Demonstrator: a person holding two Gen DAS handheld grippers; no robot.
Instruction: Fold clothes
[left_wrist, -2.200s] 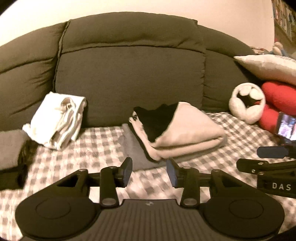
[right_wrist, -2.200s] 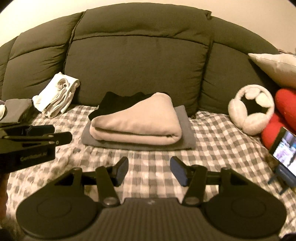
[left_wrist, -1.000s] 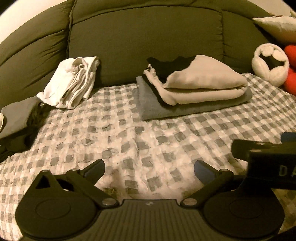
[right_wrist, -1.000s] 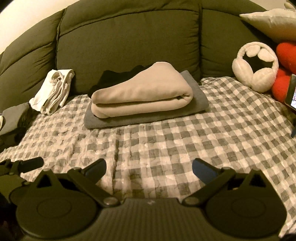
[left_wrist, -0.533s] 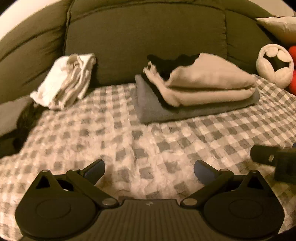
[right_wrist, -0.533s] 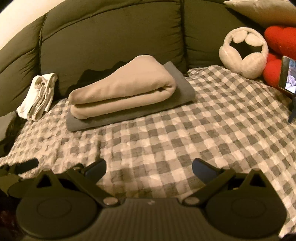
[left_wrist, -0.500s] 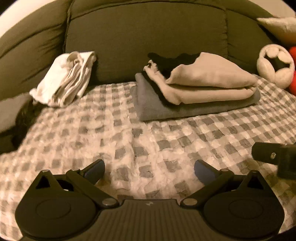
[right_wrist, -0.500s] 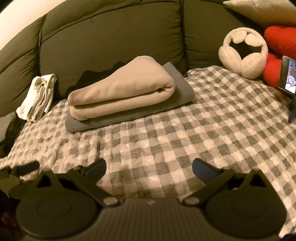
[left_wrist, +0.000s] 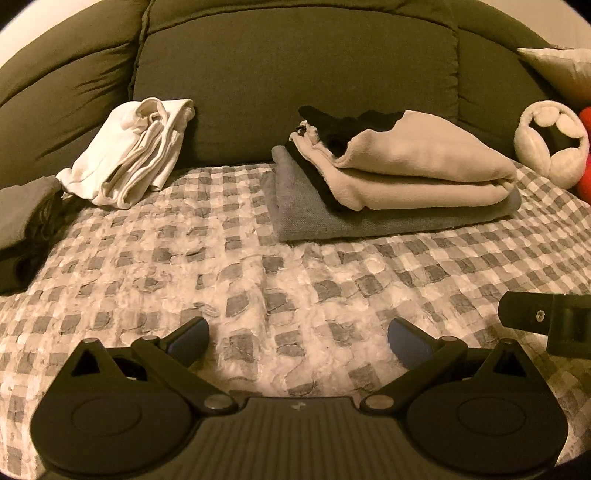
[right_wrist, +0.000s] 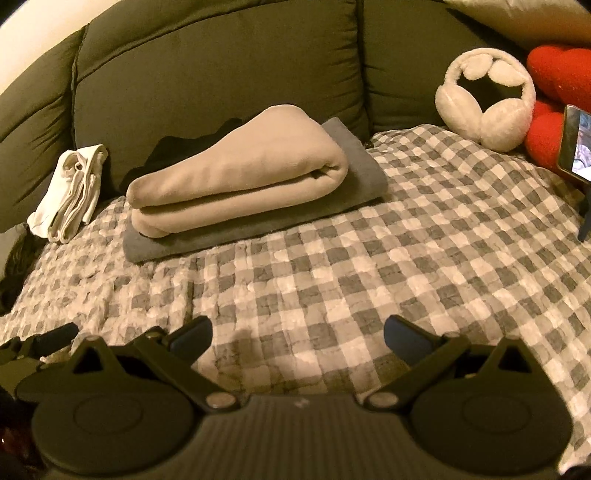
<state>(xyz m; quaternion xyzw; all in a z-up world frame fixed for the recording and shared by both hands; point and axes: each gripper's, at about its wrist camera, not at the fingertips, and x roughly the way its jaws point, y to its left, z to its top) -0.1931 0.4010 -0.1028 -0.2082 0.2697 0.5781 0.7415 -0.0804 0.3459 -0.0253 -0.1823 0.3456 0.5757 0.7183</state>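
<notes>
Your left gripper (left_wrist: 297, 341) and right gripper (right_wrist: 297, 338) hover empty, fingers spread, near the checkered blanket's (right_wrist: 369, 277) front edge; a careless reach could topple the beige fold (right_wrist: 240, 177).

1. A checked blanket (left_wrist: 295, 288) covers the sofa seat, with the sofa back cushions (left_wrist: 295, 74) behind it.
2. At mid-seat, against the back, a folded fleece (left_wrist: 424, 166) lies on a folded towel (left_wrist: 306, 218) — a dark garment (left_wrist: 343, 122) sits behind the fleece.
3. Left of that stack, a folded cloth bundle (left_wrist: 129, 151) leans on the cushions.
4. Right of the stack rest earmuffs (right_wrist: 484, 99); further right, a phone (right_wrist: 576, 144) stands upright.
</notes>
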